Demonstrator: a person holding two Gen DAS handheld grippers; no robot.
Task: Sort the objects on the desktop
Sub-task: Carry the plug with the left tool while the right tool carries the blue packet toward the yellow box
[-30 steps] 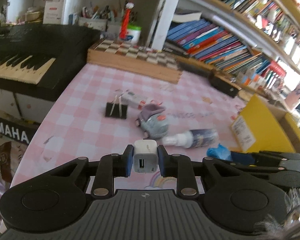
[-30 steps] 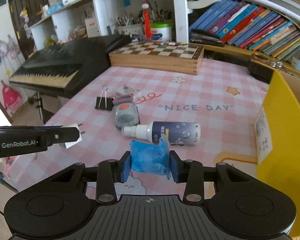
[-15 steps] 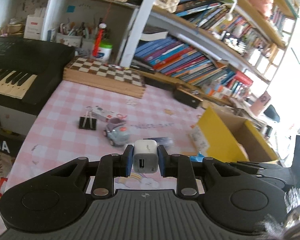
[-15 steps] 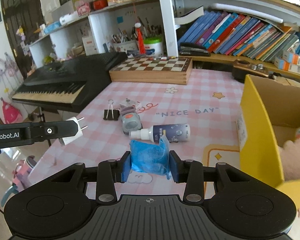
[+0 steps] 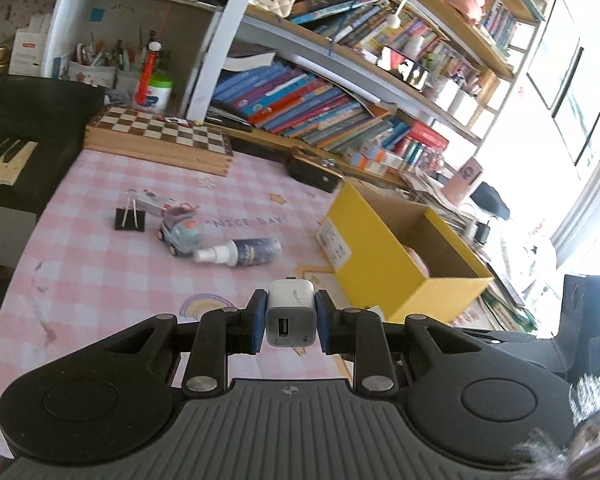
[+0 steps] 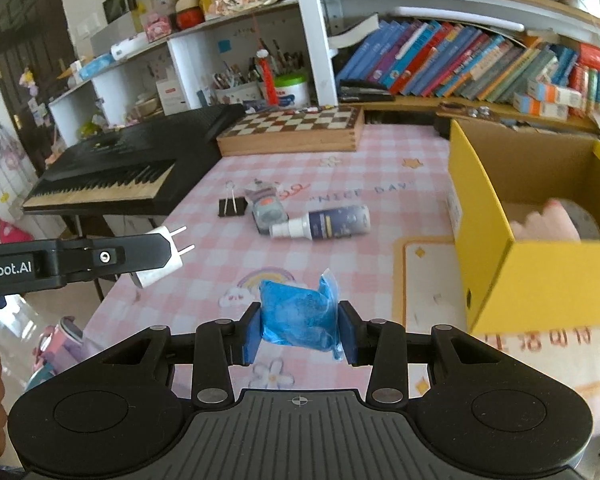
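The left gripper (image 5: 291,322) has its jaws clamped on a white USB wall charger (image 5: 291,312), the blue pads pressing its two sides; the charger's USB port faces back toward the camera. In the right wrist view the same charger (image 6: 162,256) shows from the side, its two metal prongs pointing away from the gripper, held in the air above the near left edge of the table.

The right gripper (image 6: 299,330) has its jaws closed on a blue plastic packet (image 6: 298,318), which bulges up between the pads and is crinkled at its right edge.

Ahead of both pairs of jaws lies the pink checked tablecloth (image 6: 228,248). Straight beyond the right jaws, well apart from them, a dark spray bottle (image 6: 324,223) with a white nozzle lies on its side. Touching or just beside its nozzle is a small grey toy car (image 6: 267,212), and left of that a black binder clip (image 6: 232,206) with its wire handles raised.

To the right of the right jaws stands an open yellow cardboard box (image 6: 480,236); something pink and soft (image 6: 548,224) lies inside it, blurred. Seen from the left gripper, the box (image 5: 380,248) is ahead and to the right of the jaws.

At the far edge of the table sits a wooden chessboard box (image 6: 296,132), and off the left side a black electronic keyboard (image 6: 112,176).
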